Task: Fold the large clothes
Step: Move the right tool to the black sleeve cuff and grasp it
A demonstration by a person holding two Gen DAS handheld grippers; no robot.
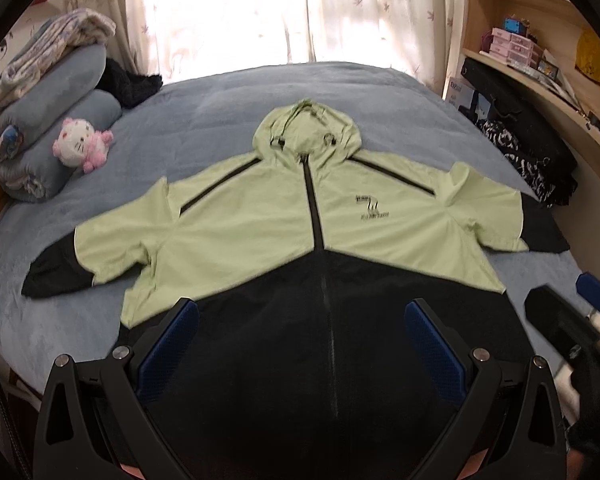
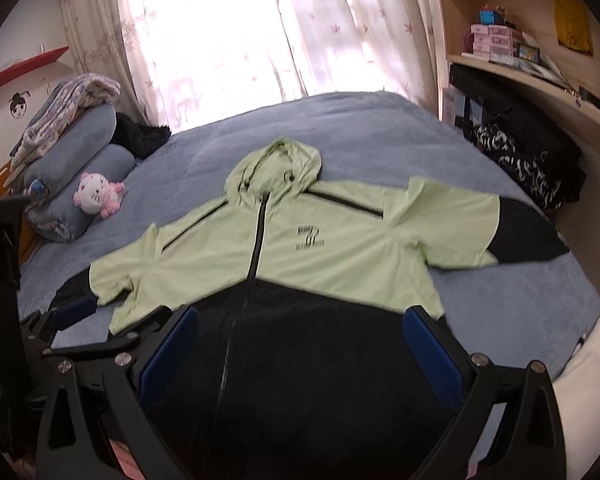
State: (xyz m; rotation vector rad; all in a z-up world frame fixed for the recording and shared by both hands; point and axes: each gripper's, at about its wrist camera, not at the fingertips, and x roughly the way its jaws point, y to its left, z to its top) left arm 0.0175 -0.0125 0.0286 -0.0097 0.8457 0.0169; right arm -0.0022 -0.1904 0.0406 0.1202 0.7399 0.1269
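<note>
- Left gripper (image 1: 302, 312): nearest item in my left wrist view; blue-padded fingers (image 1: 168, 346) spread wide, nothing between them, hovering above the dark lower body of the garment.
- Right gripper (image 2: 302, 312): same condition in my right wrist view; spread wide, carrying nothing, over the hem on the wearer-pocket side.
- Jacket (image 1: 300, 220): the task's thing. Hooded, pale green above, black below, zipped, lying face up and flat on the bed (image 1: 220, 120), hood (image 1: 306, 132) pointing toward the curtains (image 1: 228, 12), hem toward me.
- Left-view sleeve (image 1: 80, 256): spread outward, black cuff at the tip, small ripples under the arm.
- Right-view sleeve (image 2: 480, 224): spread outward, its cuff close to the bed's edge and the dark bags (image 2: 532, 160) beside it.
- Plush toy (image 1: 82, 146) and rolled bedding (image 1: 52, 120): at the bed's far left, well apart from the jacket.
- Risk, as I judge it: the shell looks thin and slippery; a shallow pinch could catch only the top layer, so the front lifts and the back stays.
- Risk: dragging a sleeve across the fleecy cover may bunch the body and skew the fold line.
- Risk: the hood is loose and could flop off-centre.
- Risk: both tools sit close together at the hem; they could collide if I reach crosswise.
</note>
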